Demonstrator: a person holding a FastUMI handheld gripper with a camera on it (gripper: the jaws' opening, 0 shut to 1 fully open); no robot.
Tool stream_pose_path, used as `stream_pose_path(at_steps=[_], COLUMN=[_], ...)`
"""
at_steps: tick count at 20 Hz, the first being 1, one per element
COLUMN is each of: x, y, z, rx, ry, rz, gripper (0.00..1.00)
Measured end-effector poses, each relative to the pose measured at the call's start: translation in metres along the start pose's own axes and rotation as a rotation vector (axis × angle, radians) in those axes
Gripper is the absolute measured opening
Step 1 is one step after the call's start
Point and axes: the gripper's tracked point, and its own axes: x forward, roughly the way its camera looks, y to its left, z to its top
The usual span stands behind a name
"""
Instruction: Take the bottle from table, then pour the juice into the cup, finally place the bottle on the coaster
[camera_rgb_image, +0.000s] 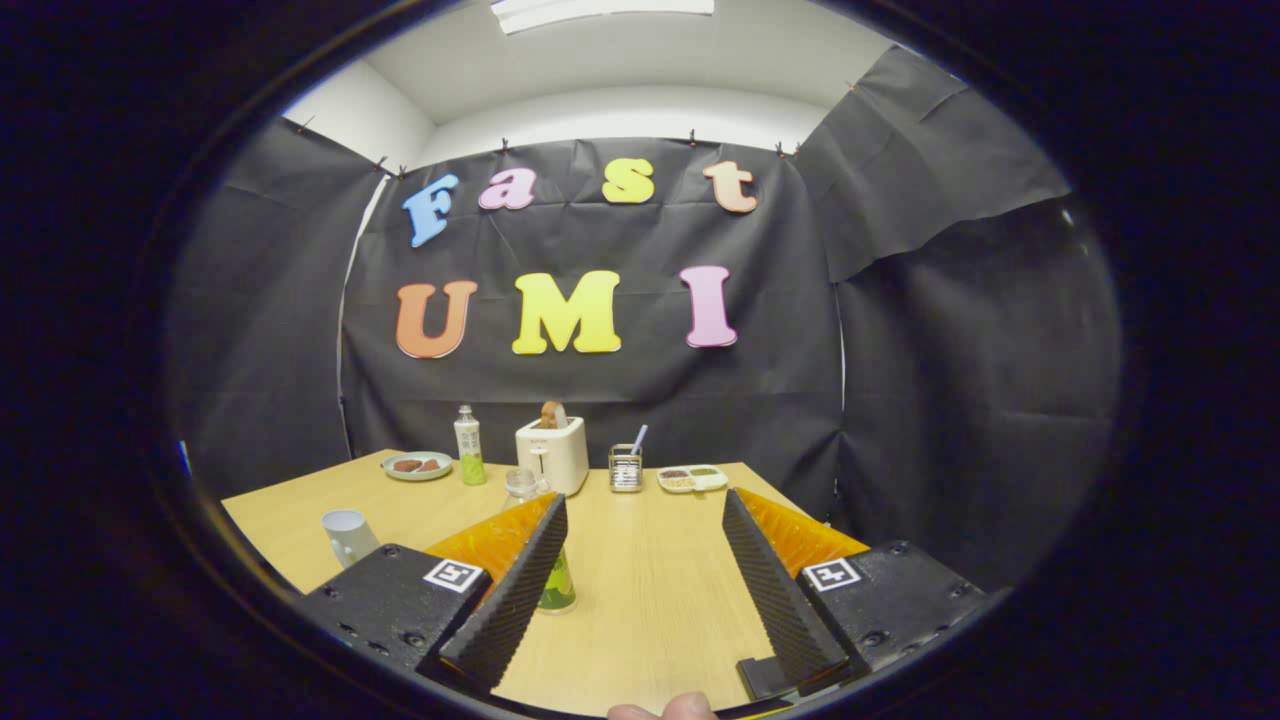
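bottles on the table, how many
2: one bottle stands far back between the plate and the toaster; a near bottle is partly hidden behind the left finger. The gripper jaws are open.

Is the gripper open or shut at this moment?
Open. The gripper has its fingers spread wide with bare table between them; the near bottle stands by the left finger, not clamped between them.
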Motion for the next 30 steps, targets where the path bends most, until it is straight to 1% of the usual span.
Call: stream_pose_path(at_steps=[3,11,18,23,27,30], x=[0.003,0.024,0.054,0.074,0.09,0.098], y=[0.008,0.043,0.067,0.097,0.104,0.107], z=[0.002,-0.015,-0.035,-0.054,-0.086,-0.1], rx=[0.005,0.011,0.008,0.011,0.032,0.047], ry=[-0.009,0.011,0.021,0.074,0.139,0.169], rz=[0.008,0.04,0.045,0.09,0.085,0.076], gripper=[1.0,1.0,1.0,1.0,1.0,1.0])
